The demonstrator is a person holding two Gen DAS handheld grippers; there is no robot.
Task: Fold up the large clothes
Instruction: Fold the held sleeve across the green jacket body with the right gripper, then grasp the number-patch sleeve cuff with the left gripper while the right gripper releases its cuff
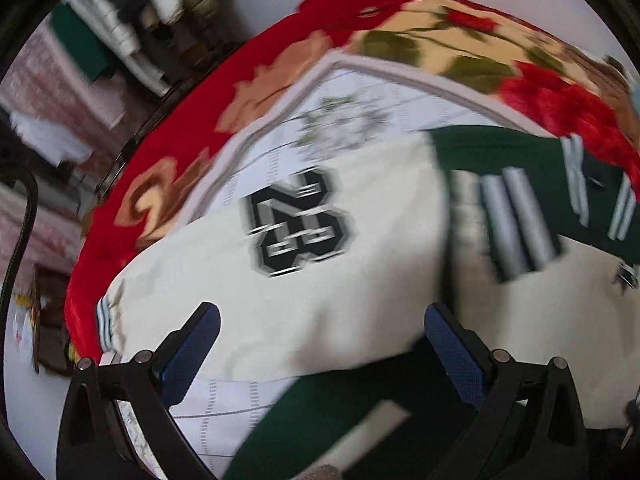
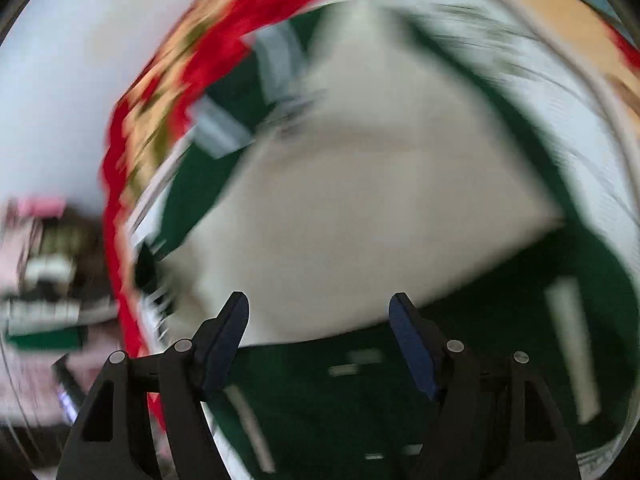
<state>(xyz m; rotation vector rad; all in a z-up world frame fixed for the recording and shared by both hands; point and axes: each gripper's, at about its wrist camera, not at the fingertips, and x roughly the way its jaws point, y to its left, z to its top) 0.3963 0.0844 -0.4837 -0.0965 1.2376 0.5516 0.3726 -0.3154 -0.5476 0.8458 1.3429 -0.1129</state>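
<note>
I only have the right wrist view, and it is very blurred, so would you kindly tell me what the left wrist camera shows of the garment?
Observer: The cream panel of the jacket carries a black number patch, reading 23 upside down in that view.
Operator: Thank you. Is the left gripper holding anything?
Observer: No, the left gripper is open above the cream fabric, with nothing pinched.
Operator: And what does the jacket lie on?
Observer: On a white quilted sheet spread over a red floral blanket.
Operator: Anything beyond the bed?
Observer: A rack of hanging clothes at upper left.
</note>
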